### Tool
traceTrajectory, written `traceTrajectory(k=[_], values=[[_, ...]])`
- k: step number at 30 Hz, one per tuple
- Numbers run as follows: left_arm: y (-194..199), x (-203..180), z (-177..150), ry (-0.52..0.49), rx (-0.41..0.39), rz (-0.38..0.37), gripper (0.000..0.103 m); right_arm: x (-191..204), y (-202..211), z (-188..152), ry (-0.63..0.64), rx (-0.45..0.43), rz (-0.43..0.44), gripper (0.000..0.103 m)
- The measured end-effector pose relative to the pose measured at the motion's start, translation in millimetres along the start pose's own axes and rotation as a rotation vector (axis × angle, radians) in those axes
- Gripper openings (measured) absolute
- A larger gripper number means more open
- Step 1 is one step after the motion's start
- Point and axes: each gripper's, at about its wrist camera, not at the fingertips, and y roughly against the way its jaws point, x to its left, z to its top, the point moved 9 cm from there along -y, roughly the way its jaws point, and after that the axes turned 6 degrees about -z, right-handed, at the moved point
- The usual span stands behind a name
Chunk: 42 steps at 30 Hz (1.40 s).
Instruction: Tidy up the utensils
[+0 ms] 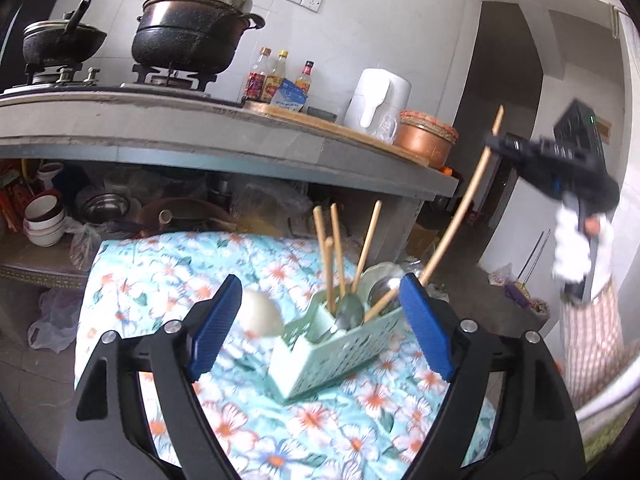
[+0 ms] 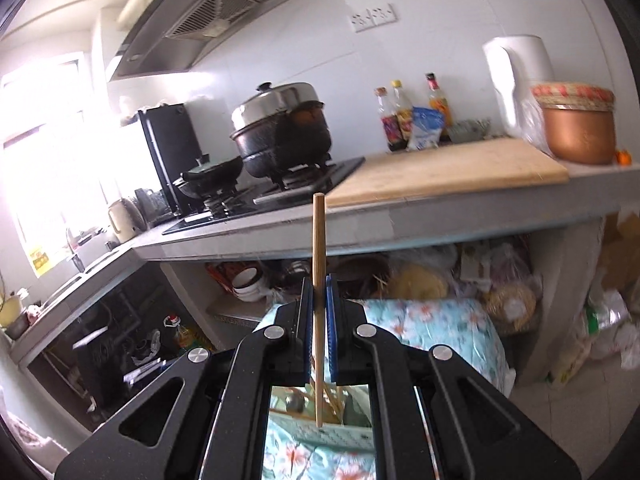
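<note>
So the right gripper [image 2: 319,312] is pinching a single wooden chopstick [image 2: 319,280] between its blue pads, gripped partway along the stick so it's poking out well above and below. From the left wrist view the low end of it looks like it's sitting at or just inside the green slotted basket [image 1: 320,364], though whether it's going in or coming out isn't something these shots settle. The left gripper [image 1: 320,320] is hanging just short of the basket with its jaws spread wide and nothing between them.

Best guess: it's mid-step on sorting chopsticks. The next move probably calls for keeping the stick steady so it doesn't knock the other chopsticks [image 1: 334,256] or the metal spoons [image 1: 352,312] standing in there.

The basket is sitting on a floral tablecloth [image 1: 248,420], with a white bowl [image 1: 260,312] just beside it. Behind it all, there's a grey kitchen counter [image 1: 224,132] carrying a gas hob, a big black pot [image 1: 192,36], sauce bottles and a cutting board [image 2: 444,172].
</note>
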Motion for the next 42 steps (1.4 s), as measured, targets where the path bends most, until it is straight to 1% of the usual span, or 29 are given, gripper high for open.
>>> traceTrajectory(k=[3,5,10,13,14,15,16,17,19,21,22,24,25,27,28,29,31,34,37,39,42], values=[[2.5,5.6,-17.7,0.012,0.034,0.018,0.081,9.9,-19.1,2.4,0.037,0.005,-0.008,0.006],[1.0,8.2,-29.6,0.022,0.059,0.032,0.081,12.6,-36.1,-4.3,0.059,0.027,-0.022,0.006],[-8.2,9.9,-57.2,0.027,0.123,0.062,0.081,10.0,-76.0,-41.0,0.103,0.121,-0.076,0.006],[-15.7,5.6,-65.9,0.012,0.148,0.077,0.081,7.0,-95.6,-68.4,0.111,0.206,-0.077,0.008],[-17.6,4.5,-66.6,0.006,0.153,0.084,0.081,6.5,-99.1,-75.4,0.114,0.228,-0.076,0.01],[-19.5,2.9,-67.3,-0.001,0.156,0.091,0.081,4.9,-99.7,-80.6,0.113,0.237,-0.081,0.02],[-20.9,1.0,-67.4,-0.004,0.152,0.097,0.082,3.3,-97.7,-82.5,0.107,0.236,-0.084,0.027],[-21.7,-0.5,-67.6,0.0,0.15,0.101,0.084,3.6,-93.7,-83.2,0.102,0.229,-0.078,0.036],[-23.5,-2.7,-66.6,0.009,0.144,0.115,0.084,2.9,-82.6,-81.7,0.094,0.207,-0.07,0.044],[-24.1,-3.6,-65.8,0.019,0.134,0.147,0.086,0.6,-69.7,-80.2,0.081,0.181,-0.073,0.059],[-23.5,-3.2,-64.9,0.027,0.126,0.174,0.087,-0.1,-62.2,-81.3,0.074,0.172,-0.068,0.061],[-21.5,-2.0,-62.2,0.046,0.11,0.228,0.09,-2.3,-48.1,-87.6,0.07,0.157,-0.076,0.073],[-20.1,-1.7,-61.0,0.054,0.104,0.257,0.09,-2.6,-43.1,-91.9,0.076,0.151,-0.09,0.077],[-16.8,-0.1,-58.8,0.069,0.091,0.331,0.091,-5.4,-31.6,-106.2,0.09,0.142,-0.147,0.094],[-15.6,0.8,-57.5,0.076,0.088,0.357,0.091,-7.4,-27.6,-113.4,0.094,0.141,-0.174,0.097],[-14.6,1.4,-57.4,0.087,0.088,0.386,0.092,-8.7,-24.1,-122.4,0.1,0.146,-0.199,0.097],[-13.7,2.2,-58.3,0.11,0.094,0.416,0.092,-12.0,-19.2,-145.0,0.116,0.188,-0.254,0.097],[-14.2,1.5,-62.6,0.15,0.108,0.424,0.093,-17.7,-13.7,-172.8,0.112,0.241,-0.306,0.097],[-12.8,-0.5,-68.6,0.18,0.12,0.442,0.093,-21.7,-6.6,-196.0,0.098,0.285,-0.329,0.097],[-9.6,-2.1,-72.8,0.168,0.122,0.492,0.092,-23.1,-1.1,-205.0,0.093,0.29,-0.341,0.097],[-5.6,-6.6,-78.4,0.118,0.135,0.571,0.093,-28.5,5.2,-212.6,0.082,0.294,-0.378,0.097]])
